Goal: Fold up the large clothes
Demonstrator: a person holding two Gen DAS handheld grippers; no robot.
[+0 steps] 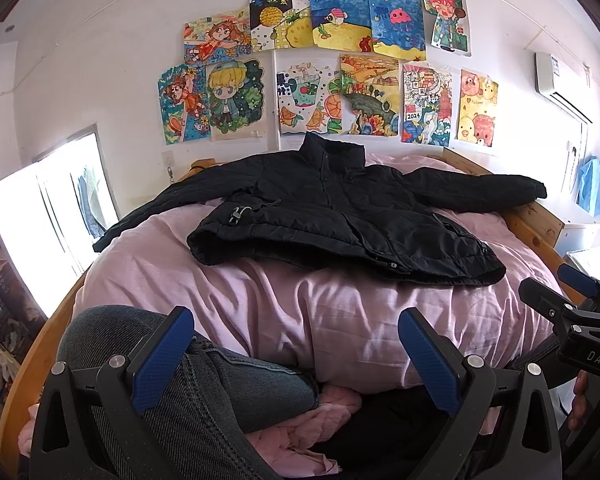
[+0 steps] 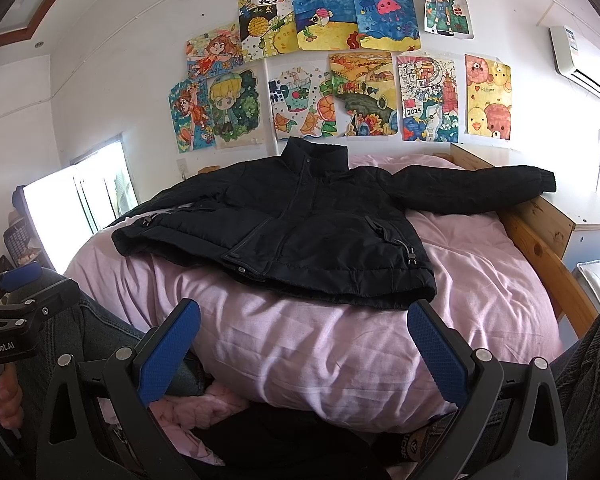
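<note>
Daylight floods in from the window [image 1: 56, 200] at the left of both frames, blown out to pure white glare, leaving the room bright and evenly lit. The black jacket [image 2: 292, 224] reads as a near-featureless dark mass, with soft shadows in the pink bedding [image 2: 340, 352] folds. Fisheye distortion bows the walls, and dark vignetting fills the corners; focus is sharp throughout.

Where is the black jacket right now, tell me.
The black jacket lies spread flat on the pink duvet, centre of both views, collar toward the drawing-covered wall, one sleeve draped over the wooden bed frame.
</note>
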